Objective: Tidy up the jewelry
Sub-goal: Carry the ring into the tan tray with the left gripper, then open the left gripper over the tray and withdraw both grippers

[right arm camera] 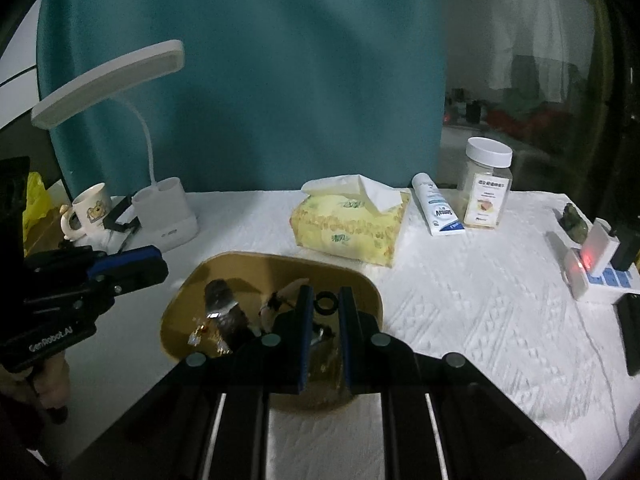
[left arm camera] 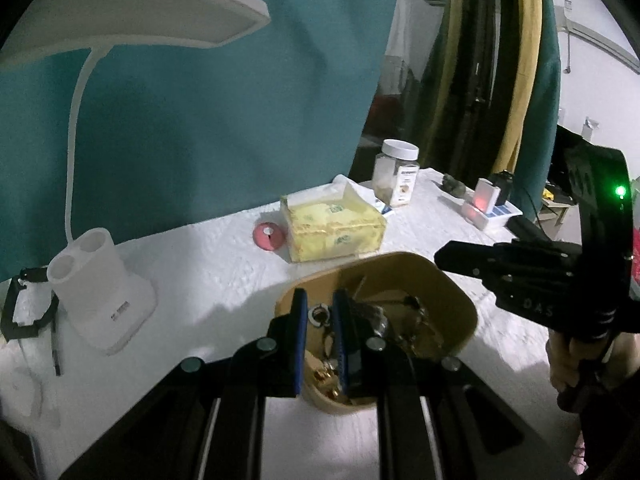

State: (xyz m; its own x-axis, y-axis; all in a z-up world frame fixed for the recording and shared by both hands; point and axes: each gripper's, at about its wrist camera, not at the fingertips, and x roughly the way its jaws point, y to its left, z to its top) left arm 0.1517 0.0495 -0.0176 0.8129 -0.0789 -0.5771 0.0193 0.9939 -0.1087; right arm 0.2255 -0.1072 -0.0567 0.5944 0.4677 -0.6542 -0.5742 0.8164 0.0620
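Note:
A tan rounded tray [left arm camera: 452, 280] [right arm camera: 224, 264] sits on the white table and holds several pieces of jewelry: gold chains [left arm camera: 420, 332], a dark hair clip [right arm camera: 224, 312] and gold items [right arm camera: 200, 332]. My left gripper [left arm camera: 320, 314] hangs over the tray with its jaws narrowly apart around a silver ring [left arm camera: 319, 315]. My right gripper [right arm camera: 325, 302] also hangs over the tray, jaws narrowly apart around a black ring [right arm camera: 325, 303]. Each gripper shows from the side in the other's view: the right one [left arm camera: 452, 256] and the left one [right arm camera: 160, 264].
Behind the tray lie a yellow tissue pack [right arm camera: 352, 220], a pink disc [left arm camera: 269, 236], a tube [right arm camera: 436, 208] and a white-lidded jar [right arm camera: 486, 184]. A white desk lamp [right arm camera: 168, 208] and mug [right arm camera: 90, 208] stand left. A charger with a red light [right arm camera: 592, 264] sits right.

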